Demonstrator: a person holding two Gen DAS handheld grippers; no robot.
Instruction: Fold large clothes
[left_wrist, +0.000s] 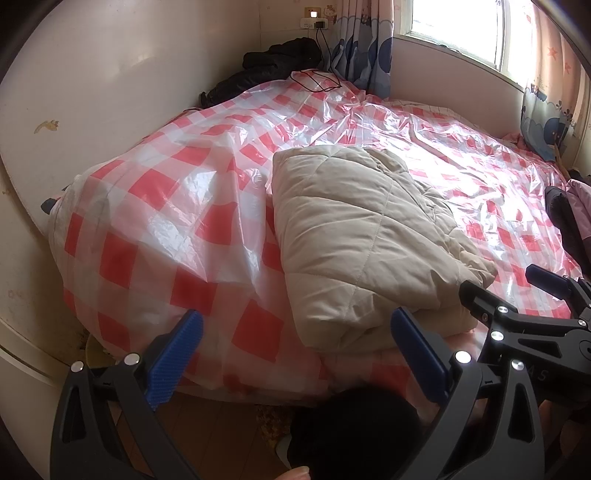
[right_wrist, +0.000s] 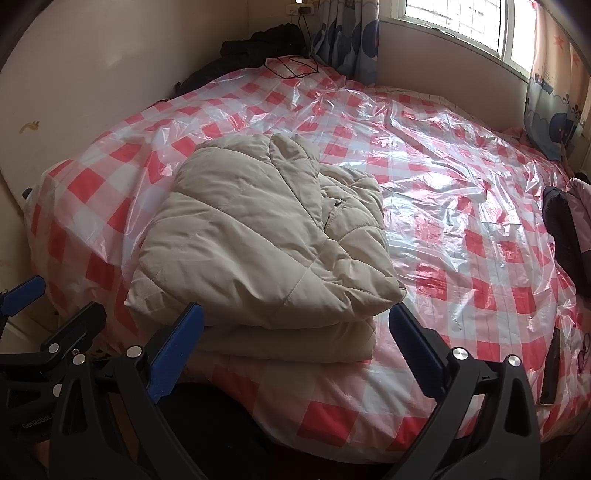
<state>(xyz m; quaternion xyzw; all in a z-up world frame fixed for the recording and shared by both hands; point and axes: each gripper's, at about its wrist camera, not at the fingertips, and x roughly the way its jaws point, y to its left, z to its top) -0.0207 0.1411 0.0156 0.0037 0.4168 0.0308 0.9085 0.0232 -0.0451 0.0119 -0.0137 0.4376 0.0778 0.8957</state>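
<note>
A beige quilted padded jacket (left_wrist: 362, 236) lies folded into a thick bundle near the front edge of the bed; it also shows in the right wrist view (right_wrist: 258, 236). My left gripper (left_wrist: 295, 332) is open and empty, held back from the bed's front edge, just short of the bundle. My right gripper (right_wrist: 295, 328) is open and empty, its blue pads either side of the bundle's near edge without touching it. The right gripper also shows at the right of the left wrist view (left_wrist: 517, 291).
The bed wears a red-and-white checked plastic sheet (right_wrist: 461, 206). Dark clothes (right_wrist: 266, 40) and a black cable (right_wrist: 291, 68) lie at the far corner. Dark and pink garments (right_wrist: 565, 229) sit at the right edge, a phone (right_wrist: 550, 373) near them. A wall runs along the left.
</note>
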